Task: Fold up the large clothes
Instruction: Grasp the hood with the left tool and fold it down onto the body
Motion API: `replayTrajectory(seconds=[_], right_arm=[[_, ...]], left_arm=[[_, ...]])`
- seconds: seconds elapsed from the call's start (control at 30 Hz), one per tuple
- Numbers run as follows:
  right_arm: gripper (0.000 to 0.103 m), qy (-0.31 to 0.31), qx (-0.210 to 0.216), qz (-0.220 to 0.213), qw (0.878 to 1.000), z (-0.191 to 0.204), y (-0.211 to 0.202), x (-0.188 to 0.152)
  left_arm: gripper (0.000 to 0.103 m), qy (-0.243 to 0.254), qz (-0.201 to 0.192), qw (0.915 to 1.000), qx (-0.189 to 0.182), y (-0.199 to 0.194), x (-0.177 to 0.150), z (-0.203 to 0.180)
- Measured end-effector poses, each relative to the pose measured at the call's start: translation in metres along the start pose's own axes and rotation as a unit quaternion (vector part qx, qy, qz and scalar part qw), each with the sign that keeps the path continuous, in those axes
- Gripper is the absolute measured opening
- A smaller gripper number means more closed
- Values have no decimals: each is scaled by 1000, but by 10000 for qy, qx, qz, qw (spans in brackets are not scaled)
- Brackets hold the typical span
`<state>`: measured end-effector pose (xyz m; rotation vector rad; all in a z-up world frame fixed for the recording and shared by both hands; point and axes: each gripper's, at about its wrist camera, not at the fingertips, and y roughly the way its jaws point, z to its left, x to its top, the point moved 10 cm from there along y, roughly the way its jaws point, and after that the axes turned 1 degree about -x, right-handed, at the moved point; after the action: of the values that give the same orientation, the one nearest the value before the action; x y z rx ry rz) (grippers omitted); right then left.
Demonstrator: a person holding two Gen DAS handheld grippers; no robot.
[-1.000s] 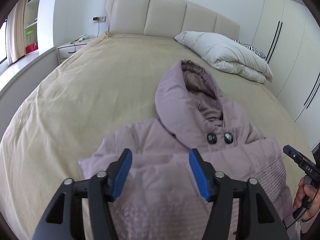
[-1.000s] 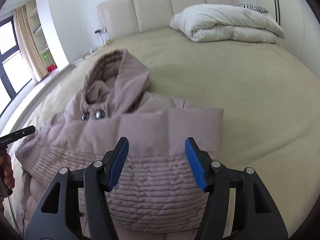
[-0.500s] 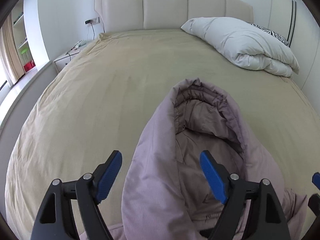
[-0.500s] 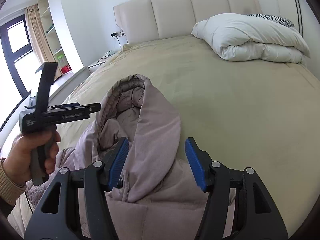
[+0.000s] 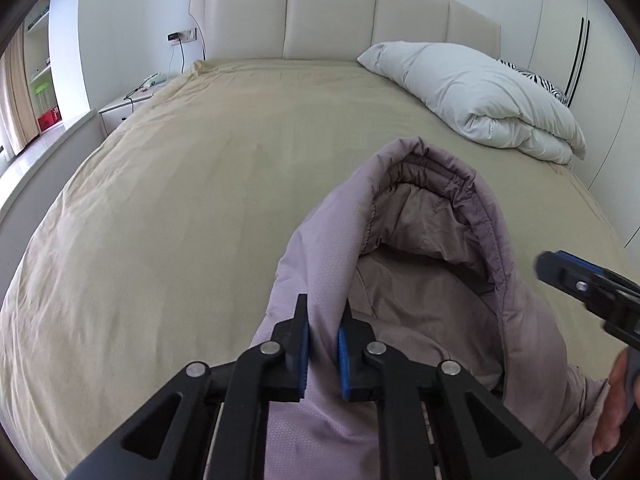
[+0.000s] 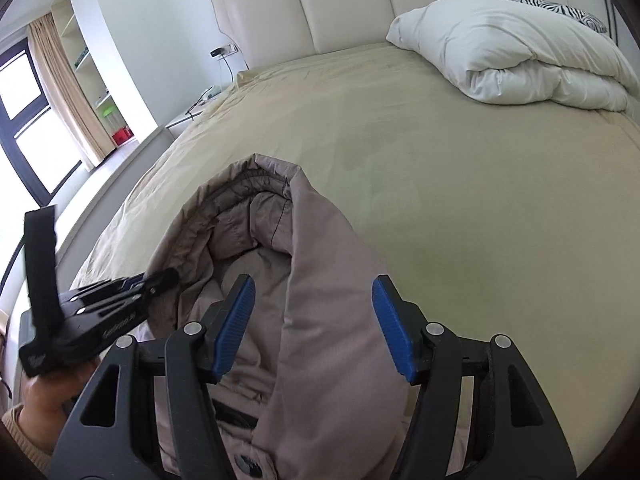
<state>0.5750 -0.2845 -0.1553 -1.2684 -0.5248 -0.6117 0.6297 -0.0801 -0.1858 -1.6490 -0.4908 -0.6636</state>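
A mauve padded jacket lies on the bed with its hood point(image 5: 420, 216) pointing toward the headboard; the hood also shows in the right wrist view point(image 6: 320, 280). My left gripper point(image 5: 323, 344) is shut on the left edge of the hood. It also shows in the right wrist view point(image 6: 160, 280), closed on that edge. My right gripper point(image 6: 314, 316) is open, its jaws on either side of the hood's right edge, not closed on it. It shows at the right of the left wrist view point(image 5: 560, 268).
The beige bed cover point(image 5: 200, 200) stretches ahead to a padded headboard point(image 5: 332, 12). A folded white duvet point(image 5: 480, 96) lies at the far right. A nightstand point(image 5: 124, 108) and a window ledge are on the left, wardrobes on the right.
Both grippers moved forward from the jacket body to the hood. My left gripper has closed on the hood's left edge. My right gripper stayed open.
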Motion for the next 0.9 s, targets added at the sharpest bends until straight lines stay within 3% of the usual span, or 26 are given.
replayTrajectory(seconds=[0.1, 0.23, 0.3, 0.37, 0.4, 0.43, 0.53, 0.73, 0.9], right_arm=[[60, -44, -262, 228, 9994, 8, 30, 6], [60, -260, -1092, 678, 9914, 1, 74, 8], [60, -129, -1238, 726, 9896, -6, 83, 12], [49, 158, -1109, 733, 9910, -13, 86, 13], [33, 220, -1060, 707, 9916, -15, 84, 15], [27, 257, -1004, 678, 9923, -16, 80, 16], [11, 359, -821, 327, 9954, -19, 55, 25], [9, 383, -388, -482, 9973, -17, -33, 23], [9, 237, -93, -933, 9953, -12, -119, -25]], left_arm=[[12, 224, -351, 9991, 83, -21, 0, -2], [12, 606, -795, 9948, 184, -50, -4, -11], [12, 667, -881, 9937, 195, -56, -4, -13], [11, 619, -888, 9940, 169, -59, -5, -13], [11, 572, -890, 9943, 136, -61, -5, -10], [11, 523, -914, 9944, 95, -65, -5, -9], [11, 460, -1041, 9935, -12, -87, -11, -12], [11, 275, -1209, 9920, -226, -141, -39, -12], [11, 31, -1218, 9916, -443, -185, -84, -10]])
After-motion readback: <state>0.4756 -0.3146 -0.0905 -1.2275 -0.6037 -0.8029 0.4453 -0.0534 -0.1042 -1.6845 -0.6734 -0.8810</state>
